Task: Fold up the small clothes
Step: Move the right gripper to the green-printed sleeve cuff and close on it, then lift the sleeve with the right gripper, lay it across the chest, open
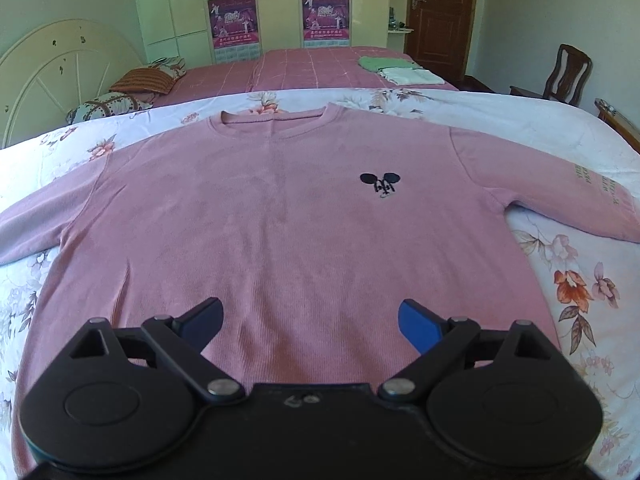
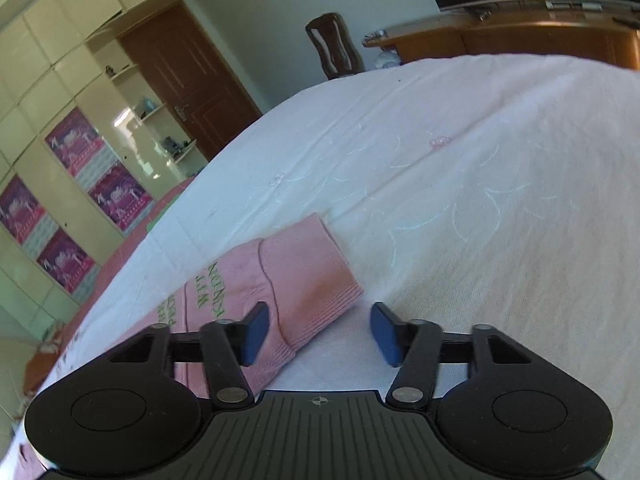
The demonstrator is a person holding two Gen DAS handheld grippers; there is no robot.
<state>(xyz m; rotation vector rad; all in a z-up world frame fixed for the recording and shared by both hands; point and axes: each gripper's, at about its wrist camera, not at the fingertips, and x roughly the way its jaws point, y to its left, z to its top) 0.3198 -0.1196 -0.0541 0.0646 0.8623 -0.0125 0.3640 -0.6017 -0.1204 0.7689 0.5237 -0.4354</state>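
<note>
Bedroom: bed under a white floral quilt (image 1: 576,248), cream wardrobe at 12 o'clock, brown door at 1. Pink long-sleeved knit sweater (image 1: 280,220) lies flat face-up, sleeves out toward 9 and 3, no fold made yet, so all folding remains. Left gripper (image 1: 310,322) spread over the hem; right gripper (image 2: 316,330) spread at the ribbed sleeve cuff (image 2: 316,268), holding nothing.

Each hand-held gripper (image 1: 310,322) (image 2: 316,330) is black plastic with blue pads, silver rivets.
</note>
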